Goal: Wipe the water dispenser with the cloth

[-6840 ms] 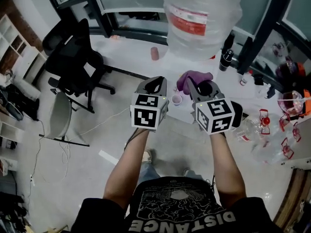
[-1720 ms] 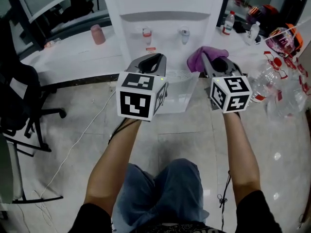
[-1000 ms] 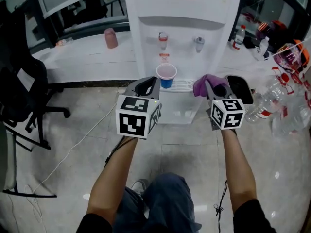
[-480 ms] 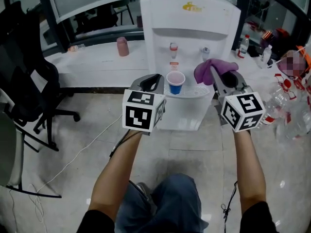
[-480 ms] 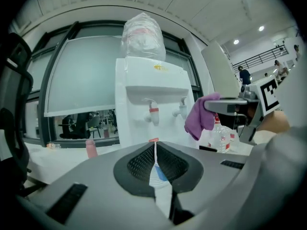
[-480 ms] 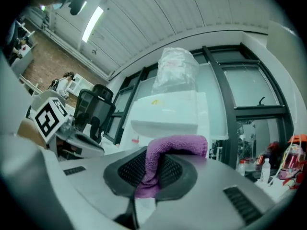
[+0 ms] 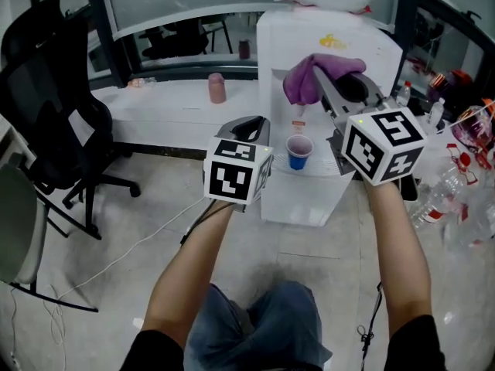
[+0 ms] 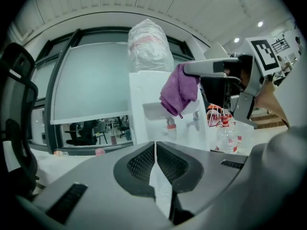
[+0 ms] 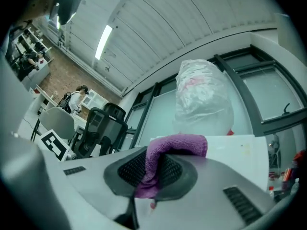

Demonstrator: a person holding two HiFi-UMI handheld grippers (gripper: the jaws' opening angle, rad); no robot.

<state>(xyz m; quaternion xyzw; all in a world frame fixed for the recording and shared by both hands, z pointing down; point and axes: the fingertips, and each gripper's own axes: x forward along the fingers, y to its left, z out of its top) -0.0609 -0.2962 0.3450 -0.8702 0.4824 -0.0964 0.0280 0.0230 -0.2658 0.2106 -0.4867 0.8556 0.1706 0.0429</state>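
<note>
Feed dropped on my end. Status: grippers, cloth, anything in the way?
Left gripper shut, empty. Right gripper shut on purple cloth, raised near water dispenser top; contact unclear. Blue cup on drip tray.

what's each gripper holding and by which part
The right gripper pinches the purple cloth by a fold, the rest bunched over its tips. The left gripper is shut, holding nothing.

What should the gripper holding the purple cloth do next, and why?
Probably ease the right gripper forward until the cloth meets the water dispenser near its top. Its jaws clamp the cloth, which seems to hang just short of the white front.
</note>
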